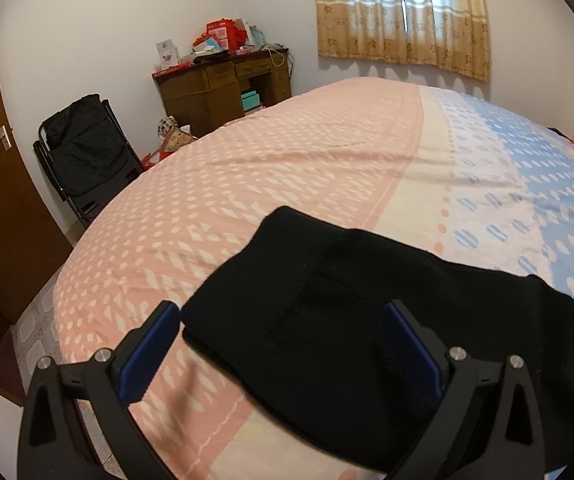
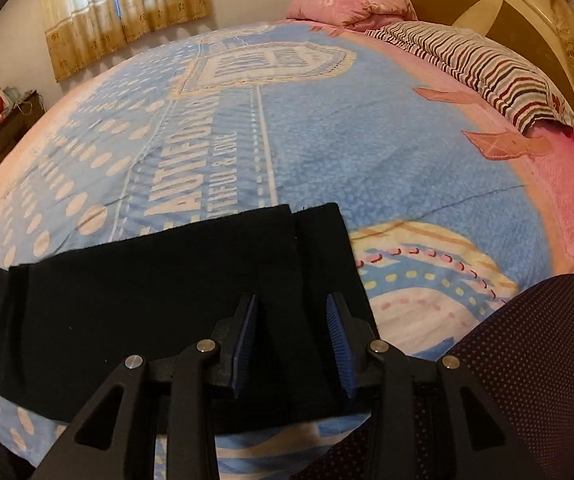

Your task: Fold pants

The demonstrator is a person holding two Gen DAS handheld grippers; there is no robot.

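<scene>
Black pants (image 1: 327,320) lie folded flat across a patterned bedspread (image 1: 287,168) on the bed. The left tongs (image 1: 283,340) hover wide apart above one end, grasping nothing, while the right tongs (image 2: 291,340) stand parted, released, over the other end.

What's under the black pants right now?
The black folded pants lie flat on the pink-and-blue patterned bedspread, which shows all around them. Whether anything sits between pants and bedspread cannot be seen; the cloth covers it.
</scene>
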